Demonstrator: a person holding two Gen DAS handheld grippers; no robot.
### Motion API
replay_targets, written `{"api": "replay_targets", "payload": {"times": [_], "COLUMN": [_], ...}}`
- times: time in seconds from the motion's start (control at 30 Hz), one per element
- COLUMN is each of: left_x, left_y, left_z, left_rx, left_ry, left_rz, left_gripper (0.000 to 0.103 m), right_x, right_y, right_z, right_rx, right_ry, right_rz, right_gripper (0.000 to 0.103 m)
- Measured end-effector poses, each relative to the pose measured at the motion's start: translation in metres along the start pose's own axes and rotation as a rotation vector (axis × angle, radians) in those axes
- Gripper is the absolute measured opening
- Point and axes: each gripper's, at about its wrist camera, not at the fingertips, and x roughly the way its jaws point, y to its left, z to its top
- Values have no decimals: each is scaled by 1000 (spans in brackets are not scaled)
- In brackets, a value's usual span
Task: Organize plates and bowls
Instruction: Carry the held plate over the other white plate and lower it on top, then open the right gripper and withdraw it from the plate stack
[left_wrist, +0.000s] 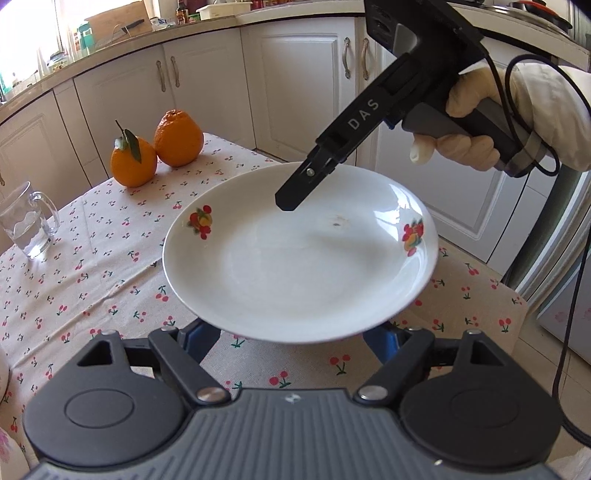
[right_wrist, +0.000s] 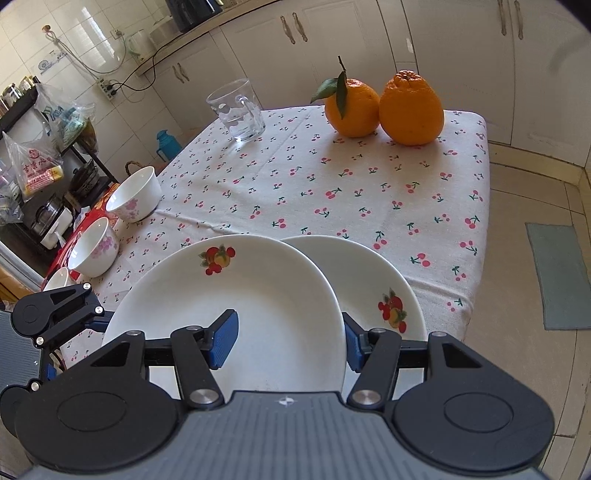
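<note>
My right gripper (right_wrist: 286, 341) had its jaws spread across the rim of the upper plate (right_wrist: 236, 295) — one blue pad over the inside, the other outside the edge, not pinching yet. That plate overlapped a second plate (right_wrist: 373, 280) on the near part of the tablecloth (right_wrist: 332, 177). My left gripper (left_wrist: 291, 341) sat under the plate's edge — couldn't tell its jaws. Two bowls (right_wrist: 135, 194) stood left of the plates, oranges (right_wrist: 410, 109) beyond.
</note>
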Motion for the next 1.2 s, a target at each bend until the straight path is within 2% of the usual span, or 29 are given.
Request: {"api": "replay_targets", "payload": {"times": [0.5,1.2], "left_x": [15,20], "left_y": [13,15], "left_z": [9,9], "left_rx": [26,30], "left_ry": [1,-7], "left_rz": [-27,-60], "left_gripper": [83,86], "right_x": [0,-26], "right_y": [-13,-10], "right_z": [-7,-25], "right_rx": [35,63], "right_ry": [10,-2], "right_rz": [-47,-107], "right_gripper": [66,67]}}
